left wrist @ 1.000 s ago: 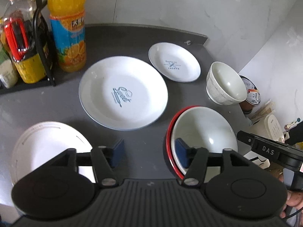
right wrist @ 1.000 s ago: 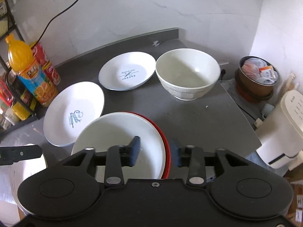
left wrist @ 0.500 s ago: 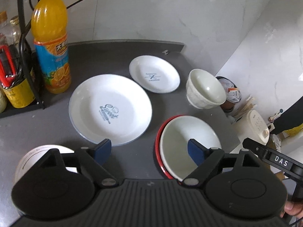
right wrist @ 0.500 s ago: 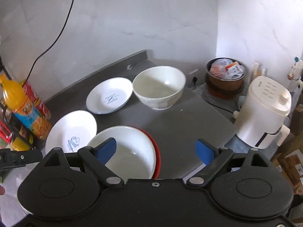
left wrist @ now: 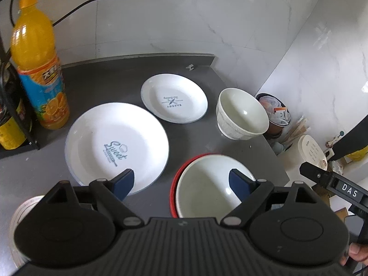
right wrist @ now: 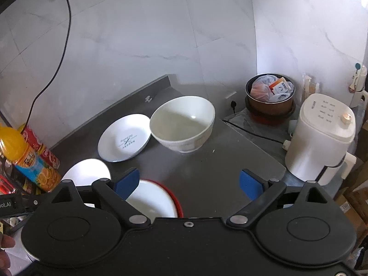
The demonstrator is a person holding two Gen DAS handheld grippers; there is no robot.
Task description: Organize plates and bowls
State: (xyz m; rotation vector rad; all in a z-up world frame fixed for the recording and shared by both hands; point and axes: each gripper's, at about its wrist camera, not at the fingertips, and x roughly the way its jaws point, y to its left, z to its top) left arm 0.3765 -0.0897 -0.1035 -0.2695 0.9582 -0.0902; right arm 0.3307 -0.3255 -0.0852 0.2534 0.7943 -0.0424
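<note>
On the grey counter (left wrist: 110,80) lie a large white plate with blue script (left wrist: 116,146), a smaller white plate (left wrist: 174,101) behind it, and a deep white bowl (left wrist: 241,113) at the right. A white bowl nested in a red one (left wrist: 204,188) sits at the front edge. My left gripper (left wrist: 181,182) hangs open above the counter's front, holding nothing. My right gripper (right wrist: 189,181) is open too, raised over the counter (right wrist: 218,161). From there I see the deep bowl (right wrist: 182,124), the small plate (right wrist: 124,138) and the nested bowls (right wrist: 156,201).
An orange juice bottle (left wrist: 39,69) and a wire rack of bottles (left wrist: 11,105) stand at the left. Another white dish (left wrist: 20,216) shows at the bottom left. A white appliance (right wrist: 322,138) and a brown bin (right wrist: 270,96) stand lower, right of the counter.
Both grippers opened wide and lifted up and back from the nested bowls, which stay on the counter. The right view now looks higher, toward the wall.
</note>
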